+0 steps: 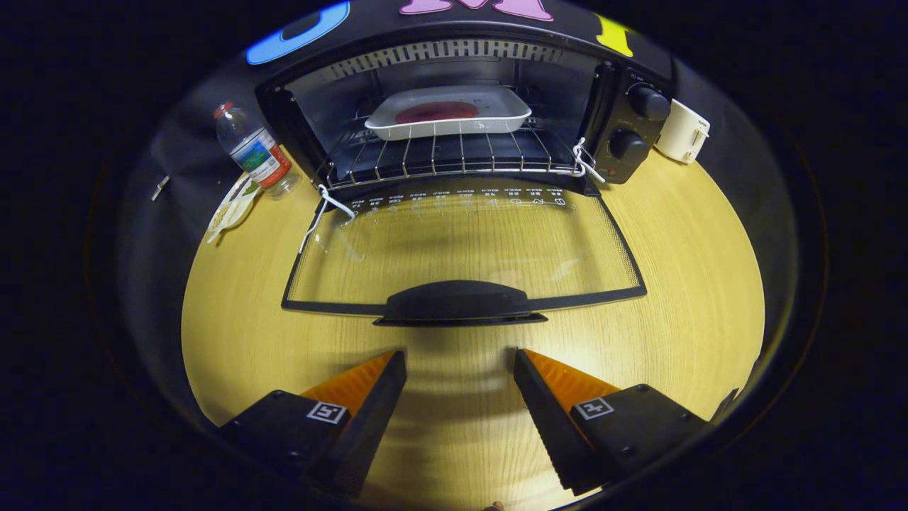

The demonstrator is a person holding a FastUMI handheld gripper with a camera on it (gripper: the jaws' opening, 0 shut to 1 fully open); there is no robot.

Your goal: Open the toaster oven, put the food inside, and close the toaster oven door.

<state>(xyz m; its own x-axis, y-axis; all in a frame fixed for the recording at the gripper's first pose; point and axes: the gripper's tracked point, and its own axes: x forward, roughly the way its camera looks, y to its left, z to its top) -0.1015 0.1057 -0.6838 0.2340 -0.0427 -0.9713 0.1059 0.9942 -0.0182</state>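
I am holding the tool (460,358) released above the wooden table (681,284), its two orange-faced fingers (355,387) standing well apart with nothing between them, only bare table showing in the gap. Just ahead of the fingertips the black handle (457,301) of the toaster oven door (461,245) is lying, and the tool is not touching it. The glass door is hanging fully open, folded down flat toward me, with the wood grain showing through the pane and a row of small white markings running along its far edge.

Beyond the door the toaster oven (454,106) is standing with its cavity facing me. On the wire rack (447,156) inside, a white rectangular tray (448,113) is sitting toward the back, and in the middle of it I am seeing the food (436,111), a flat dark red round. White wire hooks (585,160) are showing at both front corners of the rack, where the door meets the oven body.

Two black knobs (647,103) are sitting one above the other on the oven's right-hand panel. Just beside that panel a white mug (682,131) is standing on the table. On the other side of the oven a clear plastic bottle (254,151) with a red cap is leaning, and a small packet (233,206) is lying just beside its base
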